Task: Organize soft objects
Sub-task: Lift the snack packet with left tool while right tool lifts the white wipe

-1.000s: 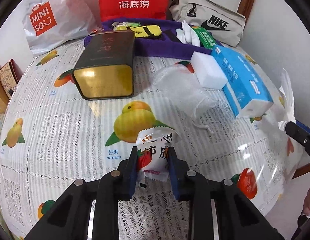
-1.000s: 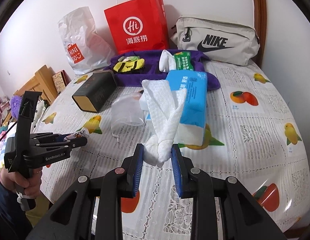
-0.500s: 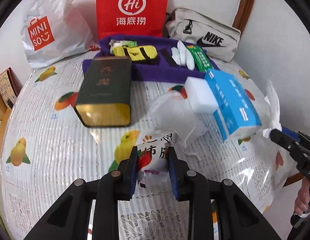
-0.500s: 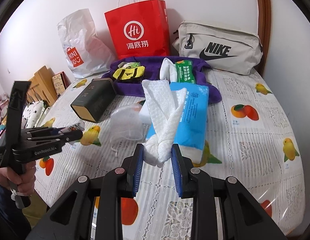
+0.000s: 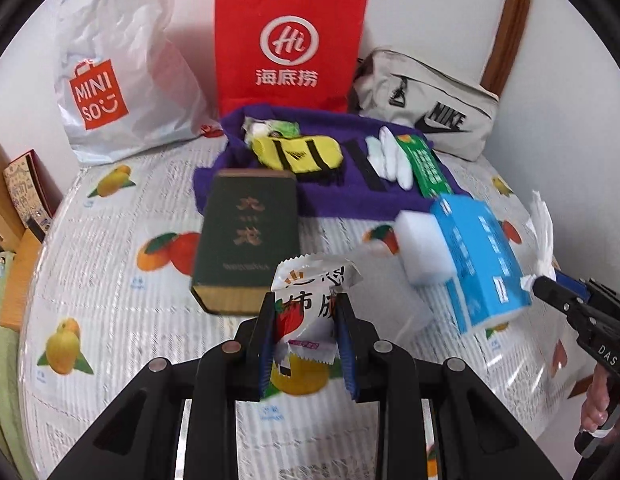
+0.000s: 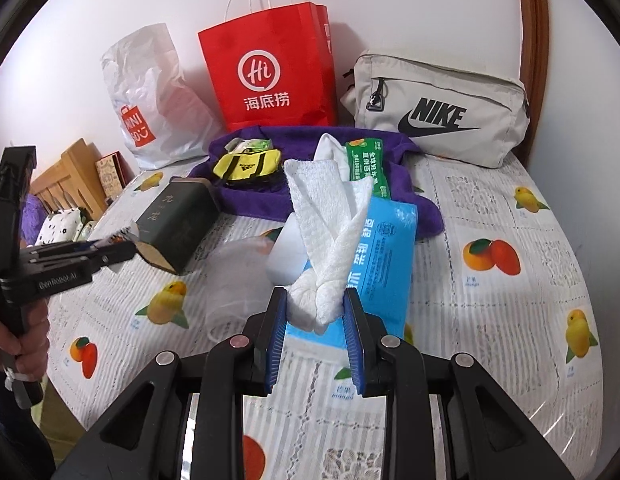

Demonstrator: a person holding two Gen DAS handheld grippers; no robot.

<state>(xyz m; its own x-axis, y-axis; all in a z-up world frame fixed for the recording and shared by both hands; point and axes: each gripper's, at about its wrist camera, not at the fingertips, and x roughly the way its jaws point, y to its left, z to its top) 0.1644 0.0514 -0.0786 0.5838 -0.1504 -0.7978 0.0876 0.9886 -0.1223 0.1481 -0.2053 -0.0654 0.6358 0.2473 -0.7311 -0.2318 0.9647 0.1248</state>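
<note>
The left claw (image 5: 305,334) is clamped on a snack packet (image 5: 310,304), held above the surface (image 5: 109,264); a dark tin (image 5: 249,236) lies just ahead-left. The right claw (image 6: 316,334) is clamped on a knotted white cloth (image 6: 330,240), with the blue tissue pack (image 6: 386,256) directly ahead and bare tablecloth toward the right edge.

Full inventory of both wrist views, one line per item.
snack packet: 1, white and red, in left gripper
white cloth: 1, knotted, in right gripper
purple towel: 1, back centre
yellow pouch: 1, on towel
green packet: 1, on towel
tissue pack: 1, blue, centre
white block: 1, beside tissue pack
dark tin: 1, lying left
red bag: 1, at wall
Miniso bag: 1, white
Nike bag: 1, grey
left gripper: shut
right gripper: shut
</note>
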